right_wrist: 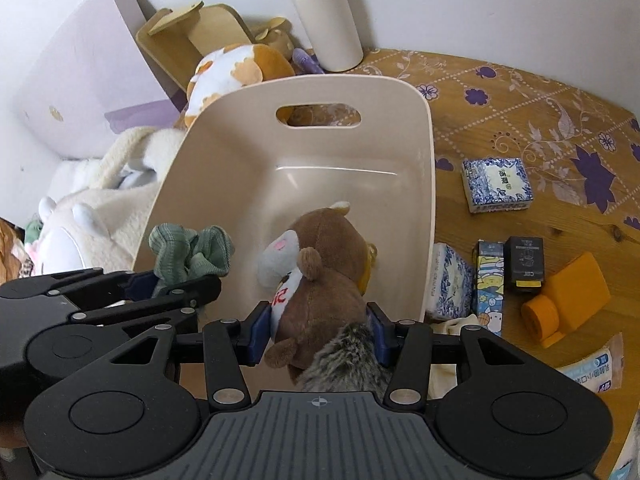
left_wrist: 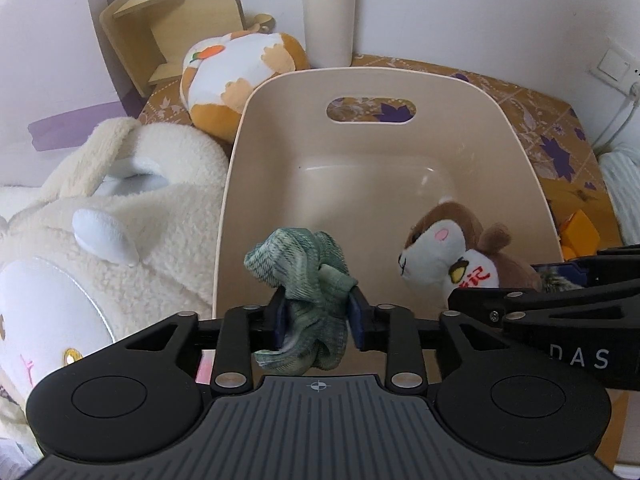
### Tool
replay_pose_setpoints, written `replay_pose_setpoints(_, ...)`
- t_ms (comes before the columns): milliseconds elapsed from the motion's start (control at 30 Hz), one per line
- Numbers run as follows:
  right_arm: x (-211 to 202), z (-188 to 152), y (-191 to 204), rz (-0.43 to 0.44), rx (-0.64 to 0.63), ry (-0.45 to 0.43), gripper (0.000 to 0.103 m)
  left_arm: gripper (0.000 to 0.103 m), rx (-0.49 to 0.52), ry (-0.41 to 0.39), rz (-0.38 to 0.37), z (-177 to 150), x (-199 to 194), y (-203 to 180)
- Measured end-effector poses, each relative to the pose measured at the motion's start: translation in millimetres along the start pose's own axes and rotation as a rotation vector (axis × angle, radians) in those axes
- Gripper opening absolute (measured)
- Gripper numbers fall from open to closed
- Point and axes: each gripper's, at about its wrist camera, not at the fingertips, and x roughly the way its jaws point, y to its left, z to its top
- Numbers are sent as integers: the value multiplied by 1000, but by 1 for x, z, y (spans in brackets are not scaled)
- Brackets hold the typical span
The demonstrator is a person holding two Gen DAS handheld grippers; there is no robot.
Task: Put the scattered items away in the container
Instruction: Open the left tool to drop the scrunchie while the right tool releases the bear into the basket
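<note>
— What have you got in each hand?

— My left gripper (left_wrist: 318, 316) is clamped on a crumpled green cloth (left_wrist: 304, 276), its blue pads pressed into the folds from both sides. My right gripper (right_wrist: 320, 330) is closed around a brown and white plush squirrel (right_wrist: 320, 276), gripping it low on the body near its grey furry tail (right_wrist: 344, 356).

— And where is the container?

— The beige bin (left_wrist: 516, 152) stands right in front of me on the worktop (right_wrist: 520, 92), with an oval handle slot in its far wall. Both grippers sit at its near edge, side by side, the left one to the left of the right. The cloth hangs over the near left part of the opening, and the squirrel's head reaches in over the near right part. The bottom of the bin that I can see is bare.

— What else lies around?

— To the right of the bin on the worktop: a blue and white tissue pack (right_wrist: 498, 186), a second patterned pack (right_wrist: 448, 280) touching the bin's wall, a tall cartoon box (right_wrist: 489, 280), a small black box (right_wrist: 525, 264) and an orange block (right_wrist: 568, 300). On the left a big cream plush (left_wrist: 120, 220) leans against the bin, an orange and white plush (left_wrist: 236, 76) lies behind it, and a white bottle (left_wrist: 328, 12) stands at the wall.
</note>
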Motion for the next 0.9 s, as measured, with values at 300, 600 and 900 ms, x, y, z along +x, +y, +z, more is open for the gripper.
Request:
replay_pose_setpoints(300, -28, -1, -1, 11, -38, -54, 73, 65, -53, -37, 18, -2, -20, 7)
replay_pose_setpoints(600, -89, -14, -9, 2, -95, -146, 79, 66, -82, -81, -12, -9, -58, -11)
replay_pose_setpoints(900, -133, -40, -54, -69, -125, -198, 82, 66, -121, -101, -71, -26, -91, -60)
